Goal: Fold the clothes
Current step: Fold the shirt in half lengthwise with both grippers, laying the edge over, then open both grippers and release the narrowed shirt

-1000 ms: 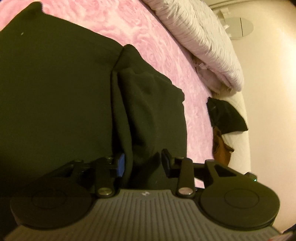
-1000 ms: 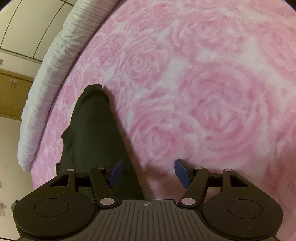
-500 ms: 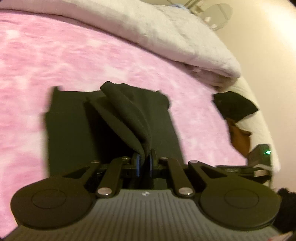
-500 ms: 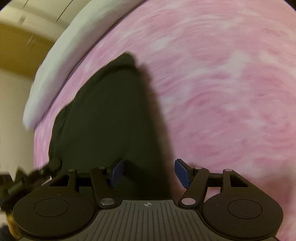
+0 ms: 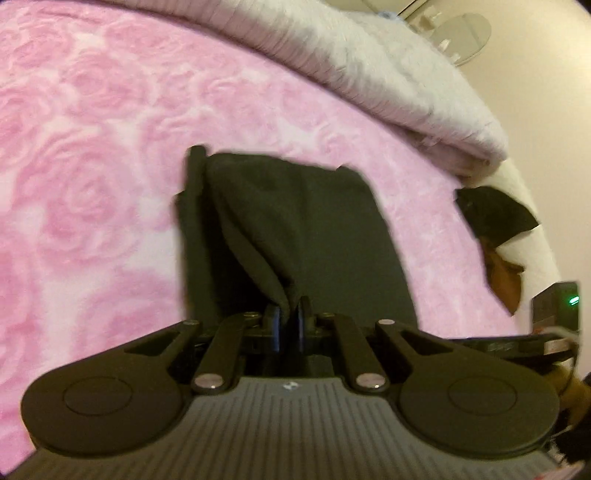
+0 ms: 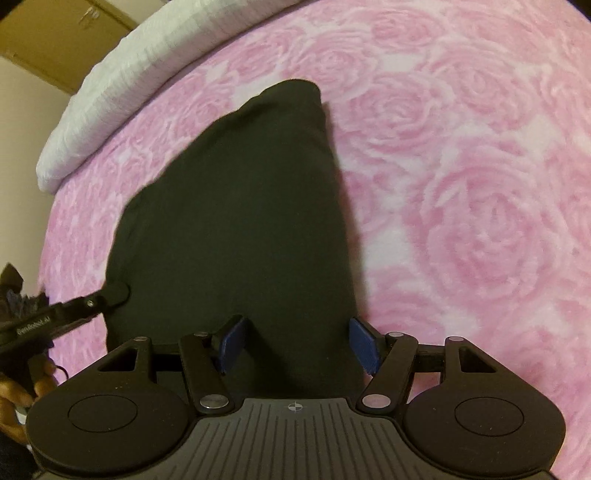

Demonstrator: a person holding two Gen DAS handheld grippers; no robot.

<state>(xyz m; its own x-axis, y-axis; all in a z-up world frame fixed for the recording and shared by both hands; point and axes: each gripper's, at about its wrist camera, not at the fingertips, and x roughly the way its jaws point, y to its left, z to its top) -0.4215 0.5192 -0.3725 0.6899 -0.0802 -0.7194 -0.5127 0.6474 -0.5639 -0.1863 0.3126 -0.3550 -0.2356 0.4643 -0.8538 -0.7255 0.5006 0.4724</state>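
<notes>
A black garment (image 5: 332, 229) lies on the pink rose-patterned blanket (image 5: 92, 166). My left gripper (image 5: 289, 325) is shut on a pinched fold of this garment, and the cloth rises in a ridge from the flat part up to the pads. In the right wrist view the same black garment (image 6: 240, 221) spreads as a wide dark shape. My right gripper (image 6: 297, 343) is open just above its near edge, blue pads (image 6: 364, 345) apart and nothing between them. The left gripper (image 6: 110, 293) touches the garment's left edge there.
A folded white-grey quilt (image 5: 388, 74) runs along the bed's far edge. Another dark cloth (image 5: 495, 212) and a brown one (image 5: 502, 273) lie at the right side of the mattress. A person's hand (image 6: 22, 391) holds the left tool. A wooden cabinet (image 6: 55, 33) stands behind.
My left gripper went from open around a fold to shut on it and lifted, drawing the cloth up. The right gripper moved over the garment and stayed open.
</notes>
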